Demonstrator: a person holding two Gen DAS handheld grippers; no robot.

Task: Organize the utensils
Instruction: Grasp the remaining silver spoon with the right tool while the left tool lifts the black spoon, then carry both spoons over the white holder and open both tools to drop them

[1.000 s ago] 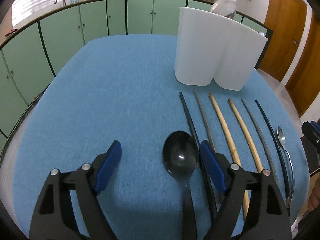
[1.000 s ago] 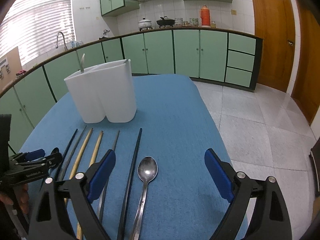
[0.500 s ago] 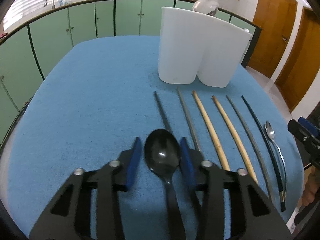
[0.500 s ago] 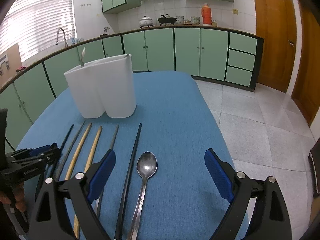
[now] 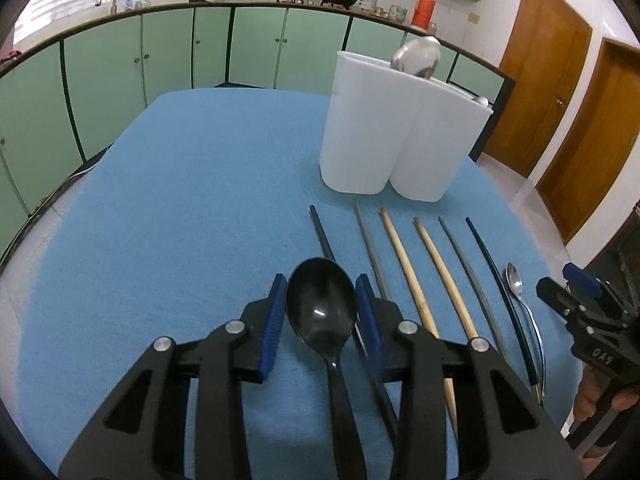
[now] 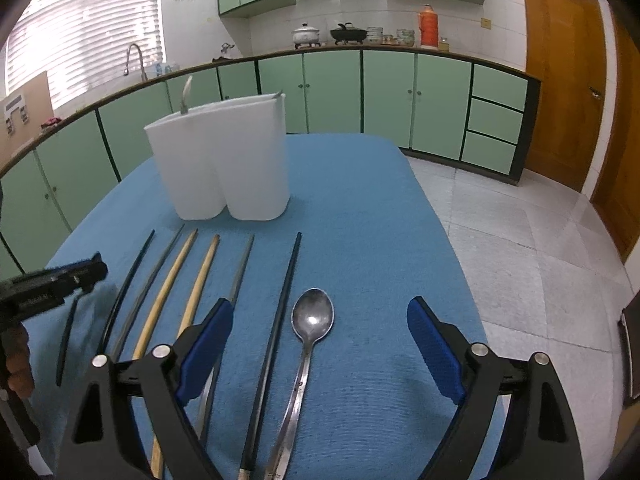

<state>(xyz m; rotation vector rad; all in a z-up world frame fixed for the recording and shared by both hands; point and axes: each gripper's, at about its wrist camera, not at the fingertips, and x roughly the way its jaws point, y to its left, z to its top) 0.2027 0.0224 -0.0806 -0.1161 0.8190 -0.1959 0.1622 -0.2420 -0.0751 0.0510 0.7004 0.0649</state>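
Both tools differ: left tool point(image 5: 322, 312) clamps the black spoon point(image 5: 321, 308), its handle partly hidden; right tool point(image 6: 320, 344) gapes wide.

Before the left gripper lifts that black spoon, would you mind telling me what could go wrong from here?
1. The left gripper pinches the black spoon across its rounded bowl; it may slip or swing on lifting.
2. A dark chopstick lies right beside that spoon and could be nudged or dragged along.
3. The white holder already has a metal spoon sticking out, which the black one might knock on entry.
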